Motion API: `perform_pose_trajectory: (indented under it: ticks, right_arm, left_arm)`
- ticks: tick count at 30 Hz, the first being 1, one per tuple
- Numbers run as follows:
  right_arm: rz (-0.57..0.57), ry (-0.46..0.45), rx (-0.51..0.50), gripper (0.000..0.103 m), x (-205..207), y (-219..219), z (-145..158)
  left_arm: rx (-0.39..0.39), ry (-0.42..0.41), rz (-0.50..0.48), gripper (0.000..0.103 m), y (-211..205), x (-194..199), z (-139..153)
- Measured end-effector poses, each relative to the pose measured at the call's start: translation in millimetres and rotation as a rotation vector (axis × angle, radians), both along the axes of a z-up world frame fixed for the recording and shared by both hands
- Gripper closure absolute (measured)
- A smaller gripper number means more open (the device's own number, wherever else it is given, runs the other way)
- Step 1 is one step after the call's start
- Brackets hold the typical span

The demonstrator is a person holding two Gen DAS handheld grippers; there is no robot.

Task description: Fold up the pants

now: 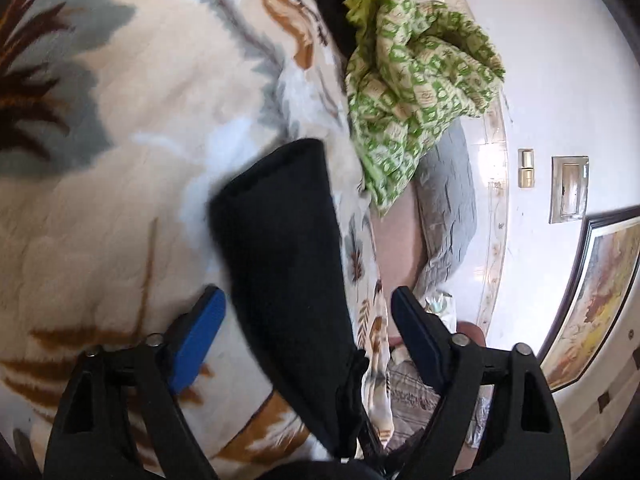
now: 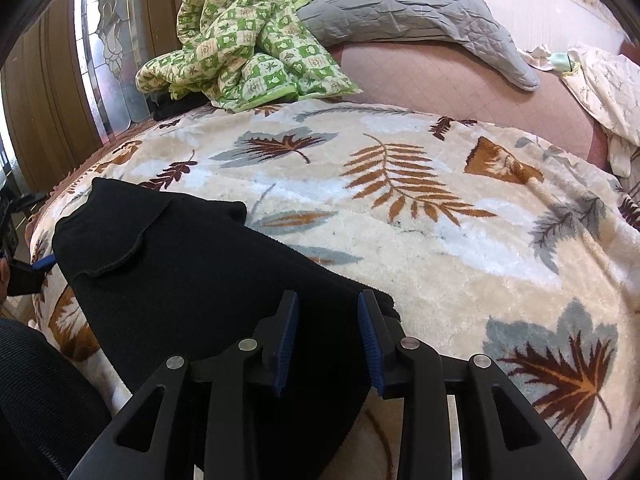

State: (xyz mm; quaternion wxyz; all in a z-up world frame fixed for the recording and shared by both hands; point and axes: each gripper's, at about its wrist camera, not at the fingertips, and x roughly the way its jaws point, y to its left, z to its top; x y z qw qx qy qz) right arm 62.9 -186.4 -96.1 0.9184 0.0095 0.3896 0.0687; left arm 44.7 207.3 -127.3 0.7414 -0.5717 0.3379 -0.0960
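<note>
The black pants [image 1: 280, 240] lie as a long folded strip on the leaf-patterned blanket [image 1: 140, 160]. My left gripper [image 1: 306, 296] is open wide and straddles the strip, its blue pads clear of the cloth on both sides. In the right wrist view the pants [image 2: 180, 260] run from the lower middle up to the left, with a seamed edge showing near the far end. My right gripper [image 2: 328, 300] hovers over the near end, jaws a little apart, black cloth showing in the gap and the pads not pressing it. The left gripper [image 2: 28, 268] peeks in at the far left edge.
A crumpled green checked quilt [image 2: 240, 48] and a grey quilt [image 2: 400, 12] lie at the head of the bed on a pink mattress [image 2: 440, 80]. A pale sheet [image 2: 608, 88] lies at the right. A wood and glass panel [image 2: 112, 40] stands at the left.
</note>
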Motion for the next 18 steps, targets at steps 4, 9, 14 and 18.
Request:
perform_pose_trajectory:
  ticks: [4,9,14,18]
  right_arm:
    - [0.000,0.000,0.001,0.071,0,0,0]
    - [0.000,0.000,-0.001,0.071,0,0,0]
    - [-0.001,-0.001,-0.001,0.071,0,1,0]
    - [-0.001,-0.001,-0.001,0.071,-1,0,0]
  left_arm:
    - [0.021,-0.020,0.046,0.012,-2,6,3]
    - [0.030,-0.040,0.081,0.012,7,4,3]
    - [0.157,-0.004,0.093,0.046,0,4,4]
    - [0.171,0.063,0.101,0.091,10,2,-8]
